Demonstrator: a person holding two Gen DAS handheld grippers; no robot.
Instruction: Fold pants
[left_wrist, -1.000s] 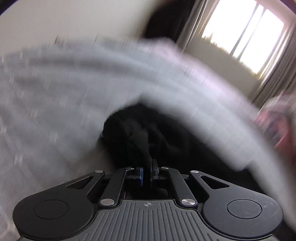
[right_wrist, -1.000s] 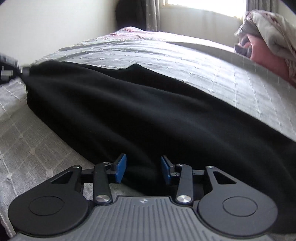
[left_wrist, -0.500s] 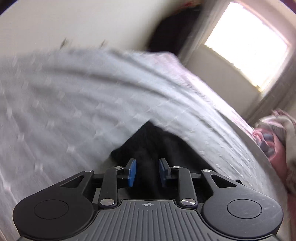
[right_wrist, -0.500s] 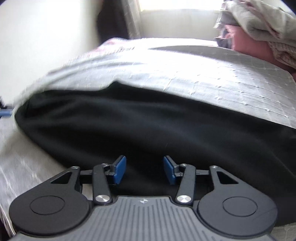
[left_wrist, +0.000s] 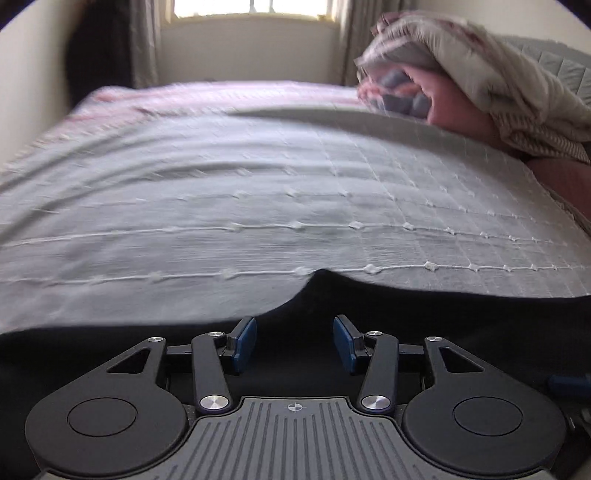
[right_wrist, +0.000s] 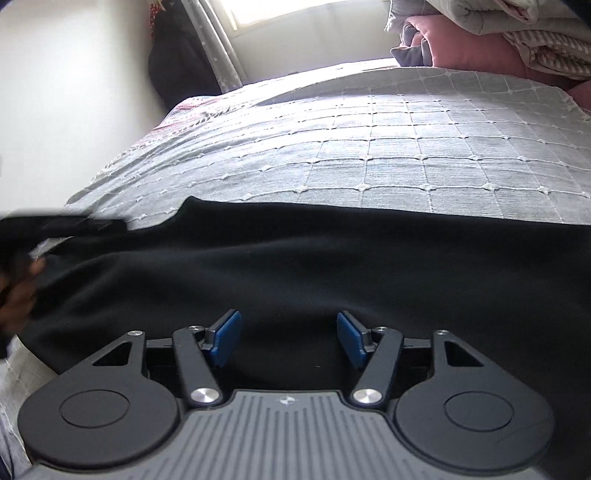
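The black pants lie flat across the near part of the bed, also showing in the left wrist view. My left gripper is open and empty, low over the pants near their far edge. My right gripper is open and empty, just above the pants' near edge. The left gripper shows blurred at the left edge of the right wrist view, over the pants' left end. A blue pad of the right gripper shows at the right edge of the left wrist view.
The grey quilted bedspread covers the bed beyond the pants. Piled blankets and pink pillows sit at the far right. A window with curtains and a dark hanging garment are behind the bed.
My left gripper opened, let go of the pants and swung round to face the window. My right gripper stayed open and moved slightly over the pants.
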